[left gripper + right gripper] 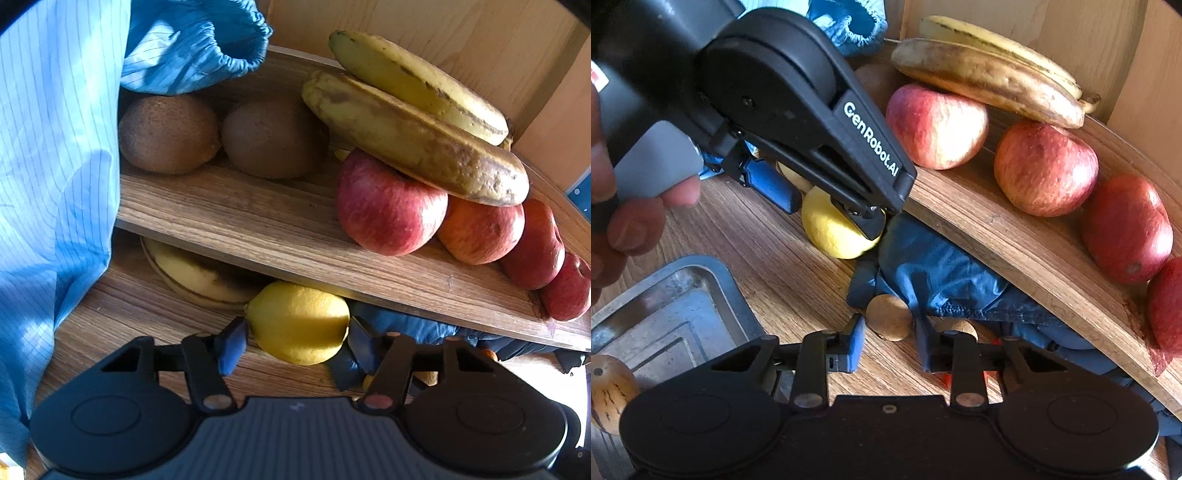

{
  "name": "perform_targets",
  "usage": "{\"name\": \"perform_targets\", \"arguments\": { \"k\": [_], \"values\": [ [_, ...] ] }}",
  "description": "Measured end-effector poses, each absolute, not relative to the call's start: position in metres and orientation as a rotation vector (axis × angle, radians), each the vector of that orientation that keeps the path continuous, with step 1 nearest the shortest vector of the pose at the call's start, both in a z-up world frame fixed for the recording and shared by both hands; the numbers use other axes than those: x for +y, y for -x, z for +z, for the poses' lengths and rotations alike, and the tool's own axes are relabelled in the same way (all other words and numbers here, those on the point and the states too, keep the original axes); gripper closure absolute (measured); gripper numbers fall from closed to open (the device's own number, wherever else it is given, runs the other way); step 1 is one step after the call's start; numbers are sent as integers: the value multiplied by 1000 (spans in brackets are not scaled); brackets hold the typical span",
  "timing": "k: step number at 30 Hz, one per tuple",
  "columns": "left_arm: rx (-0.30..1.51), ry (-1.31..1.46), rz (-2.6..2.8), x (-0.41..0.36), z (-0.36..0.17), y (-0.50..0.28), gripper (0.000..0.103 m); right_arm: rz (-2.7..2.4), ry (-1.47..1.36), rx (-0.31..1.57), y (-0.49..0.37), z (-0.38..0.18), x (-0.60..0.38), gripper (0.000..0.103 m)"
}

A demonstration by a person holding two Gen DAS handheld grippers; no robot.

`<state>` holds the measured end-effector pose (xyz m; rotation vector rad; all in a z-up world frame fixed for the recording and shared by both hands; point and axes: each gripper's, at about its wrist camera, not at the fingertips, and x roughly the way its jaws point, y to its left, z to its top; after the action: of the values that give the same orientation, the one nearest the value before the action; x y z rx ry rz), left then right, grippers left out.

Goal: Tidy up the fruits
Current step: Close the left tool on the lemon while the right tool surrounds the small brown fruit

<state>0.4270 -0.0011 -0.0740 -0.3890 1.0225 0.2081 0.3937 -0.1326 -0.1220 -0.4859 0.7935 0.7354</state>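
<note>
Two bananas (pixel 413 140) lie on top of a row of red apples (pixel 388 206) on a curved wooden shelf (pixel 258 225), and two kiwis (pixel 170 134) sit at the other end of it. Behind the shelf is a pale wood wall (pixel 461 37). Under the shelf is a wooden desk (pixel 768 258) with sun and shadow on it. The lemon (pixel 299 321) sits on the desk, just under the shelf edge. The left gripper (pixel 295 347) has its blue pads pressed on both sides of the lemon. The right gripper (pixel 890 343) is held apart with nothing in it, near a small round brown thing (pixel 888 317) and some dark blue cloth (pixel 942 273). A metal tray (pixel 676 314) lies on the desk too. A light blue sleeve (pixel 55 147) hangs at one side.
</note>
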Motion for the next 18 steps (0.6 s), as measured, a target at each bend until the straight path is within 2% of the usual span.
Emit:
{"name": "perform_targets", "arguments": {
  "k": [18],
  "values": [
    [1017,401,210,-17,-74,-409,43,722,460,777,-387,-121,-142,74]
  ]
}}
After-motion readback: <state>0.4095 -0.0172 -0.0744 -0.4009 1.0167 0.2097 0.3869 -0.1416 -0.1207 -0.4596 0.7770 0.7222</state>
